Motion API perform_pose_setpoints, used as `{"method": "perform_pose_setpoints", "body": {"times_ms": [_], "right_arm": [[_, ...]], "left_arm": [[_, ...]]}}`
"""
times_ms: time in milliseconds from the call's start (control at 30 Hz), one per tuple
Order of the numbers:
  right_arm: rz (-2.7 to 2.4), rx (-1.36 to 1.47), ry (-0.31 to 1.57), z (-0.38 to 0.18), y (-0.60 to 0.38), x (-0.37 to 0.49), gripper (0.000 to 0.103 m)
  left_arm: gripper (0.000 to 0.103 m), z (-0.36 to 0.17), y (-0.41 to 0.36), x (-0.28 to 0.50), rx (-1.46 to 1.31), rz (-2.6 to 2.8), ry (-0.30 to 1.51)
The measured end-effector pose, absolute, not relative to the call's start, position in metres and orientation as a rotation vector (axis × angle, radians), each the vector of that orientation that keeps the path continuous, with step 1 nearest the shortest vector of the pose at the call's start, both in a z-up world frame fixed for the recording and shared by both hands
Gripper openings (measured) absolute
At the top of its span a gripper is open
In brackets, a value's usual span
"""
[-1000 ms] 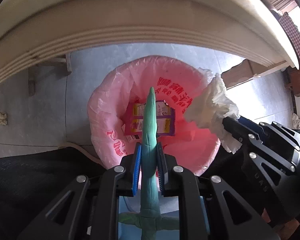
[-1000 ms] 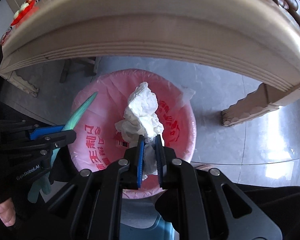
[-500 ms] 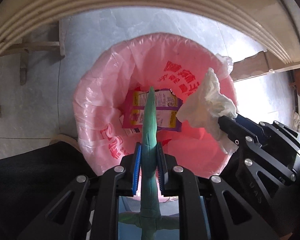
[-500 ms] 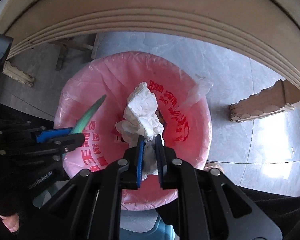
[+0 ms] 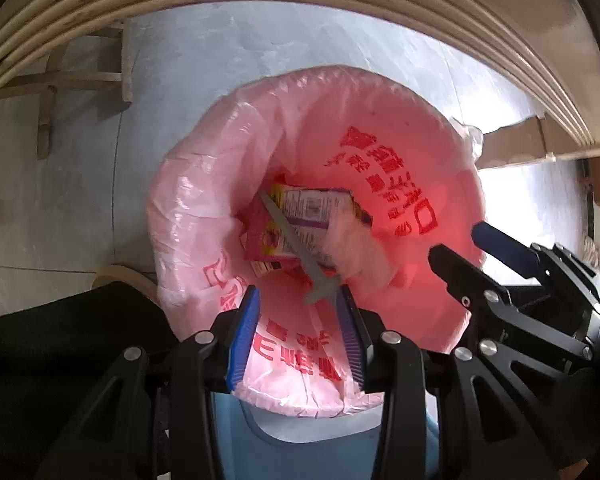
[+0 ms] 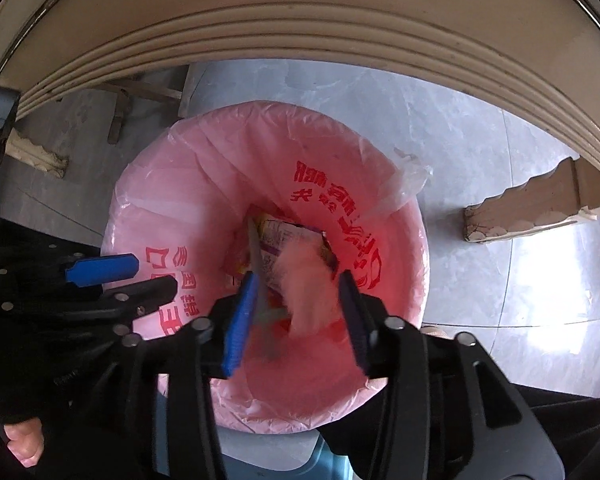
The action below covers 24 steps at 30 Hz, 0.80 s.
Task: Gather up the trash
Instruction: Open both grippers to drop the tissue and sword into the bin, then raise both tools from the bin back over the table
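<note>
Blurred, tissue (image 6: 306,280) and green strip (image 5: 296,246) overlap the packet (image 5: 300,224).

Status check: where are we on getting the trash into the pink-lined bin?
Done: a snack wrapper already lies in the pink bag. In hand: nothing. Both the left gripper and right gripper have just been opening, and the green stick and crumpled tissue are blurred, falling into the bin. Left: pull both grippers back; any further trash is out of view.

Left gripper (image 5: 298,336) fingers just opened; green stick (image 5: 296,252) loose inside pink-bagged bin (image 5: 188,216).
</note>
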State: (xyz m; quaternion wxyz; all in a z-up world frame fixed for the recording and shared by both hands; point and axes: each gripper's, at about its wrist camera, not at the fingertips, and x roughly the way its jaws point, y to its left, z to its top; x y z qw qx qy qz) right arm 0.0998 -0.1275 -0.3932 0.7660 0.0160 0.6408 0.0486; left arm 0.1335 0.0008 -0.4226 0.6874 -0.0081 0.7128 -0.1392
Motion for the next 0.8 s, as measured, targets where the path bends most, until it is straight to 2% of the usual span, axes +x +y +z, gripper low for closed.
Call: {"method": "perform_pose_setpoints", "body": {"times_ms": [233,300,367,500,600,800], "right_arm": [[0.095,0.037,1.385,-0.391,-0.131,0.1,0.051],[0.094,0.039,1.38,-0.388,-0.131,0.099,0.053],[0.088,0.034,1.368,-0.384,-0.132,0.098,0.055],[0.077,0.04,1.338,-0.376,-0.134,0.096,0.06],[0.071,0.034,1.311,-0.363,-0.135,0.091,0.061],[0.087,0.035,1.22,-0.313,-0.135,0.07,0.062]], "left_arm": [[0.04,-0.423,0.004,0.136,-0.029,-0.293,1.588],[0.053,-0.421,0.006,0.137,-0.018,-0.276,1.573],[0.062,-0.416,0.008,0.137,-0.007,-0.246,1.546],[0.073,-0.403,0.011,0.136,0.013,-0.227,1.493],[0.077,-0.385,0.015,0.13,0.023,-0.215,1.447],[0.078,-0.326,0.027,0.112,0.059,-0.198,1.323]]}}
